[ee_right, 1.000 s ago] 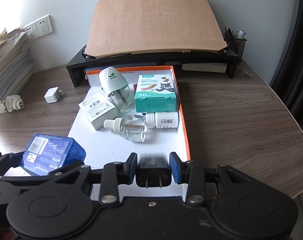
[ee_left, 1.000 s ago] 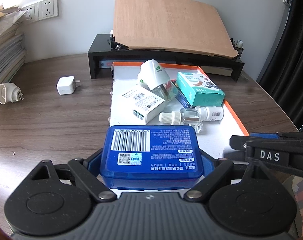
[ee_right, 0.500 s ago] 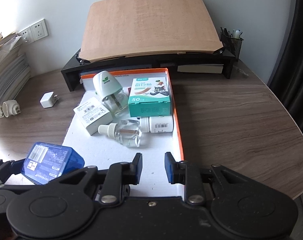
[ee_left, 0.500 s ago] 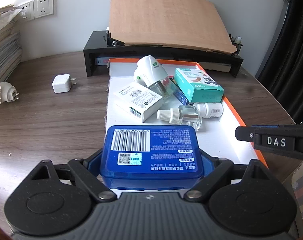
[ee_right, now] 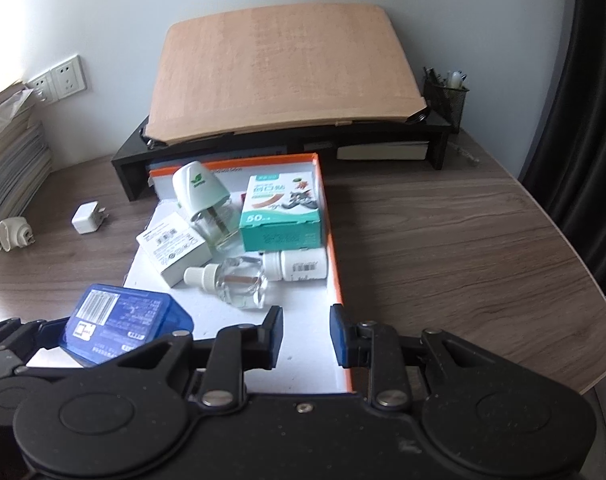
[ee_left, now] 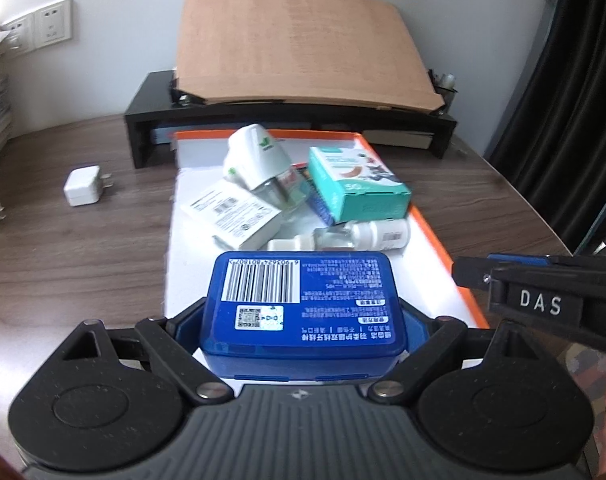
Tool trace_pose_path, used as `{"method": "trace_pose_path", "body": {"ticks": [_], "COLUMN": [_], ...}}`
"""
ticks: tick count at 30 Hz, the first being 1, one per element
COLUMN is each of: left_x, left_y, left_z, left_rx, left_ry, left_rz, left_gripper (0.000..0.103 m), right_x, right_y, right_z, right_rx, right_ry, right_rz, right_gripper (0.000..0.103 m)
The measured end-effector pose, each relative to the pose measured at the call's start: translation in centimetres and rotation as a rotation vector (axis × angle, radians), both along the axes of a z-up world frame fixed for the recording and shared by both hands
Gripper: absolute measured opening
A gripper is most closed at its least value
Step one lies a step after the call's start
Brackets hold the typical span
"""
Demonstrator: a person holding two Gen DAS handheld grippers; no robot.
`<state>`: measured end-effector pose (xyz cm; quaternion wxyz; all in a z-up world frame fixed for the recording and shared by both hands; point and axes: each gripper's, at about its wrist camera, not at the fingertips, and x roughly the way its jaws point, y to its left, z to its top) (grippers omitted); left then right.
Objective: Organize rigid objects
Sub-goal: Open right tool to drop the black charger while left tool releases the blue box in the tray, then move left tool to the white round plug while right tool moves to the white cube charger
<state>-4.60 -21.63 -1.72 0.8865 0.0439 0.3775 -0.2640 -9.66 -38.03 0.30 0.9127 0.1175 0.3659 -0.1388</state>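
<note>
My left gripper is shut on a blue plastic box with a barcode label, held over the near end of the orange-edged white tray. The box also shows in the right wrist view. My right gripper is open and empty above the tray's near right part. In the tray lie a white plug-in vaporizer, a teal box, a white carton, a clear bottle and a white pill bottle.
A white charger and a round white plug lie on the wooden desk left of the tray. A black monitor stand with a tan board stands behind. Paper stacks are far left, a pen holder far right.
My right gripper held a small black plug one second ago; it has opened, the plug is out of view, and the gripper has risen. The left gripper keeps the blue box and moved slightly forward.
</note>
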Motion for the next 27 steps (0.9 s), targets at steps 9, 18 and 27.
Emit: {"method": "trace_pose_path", "body": {"ticks": [9, 18, 27], "left_x": [0.1, 1.1, 2.7], "left_y": [-0.1, 2.3, 7.1], "left_z": [1.2, 1.6, 1.1], "left_rx": [-0.002, 0.01, 0.024], "left_ry": [-0.02, -0.015, 0.0], "left_rz": [-0.006, 0.058, 0.185], "left_gripper": [0.099, 0.099, 0.099], "right_x": [0.0, 1.4, 4.0], "right_y": [-0.4, 1.1, 4.4], "right_z": [0.8, 1.2, 1.4], "right_rx": [0.003, 0.022, 0.045], "right_ry": [-0.032, -0.045, -0.043], "right_rz": [-0.022, 0.016, 0.091], "right_gripper": [0.054, 0.066, 0.073]}}
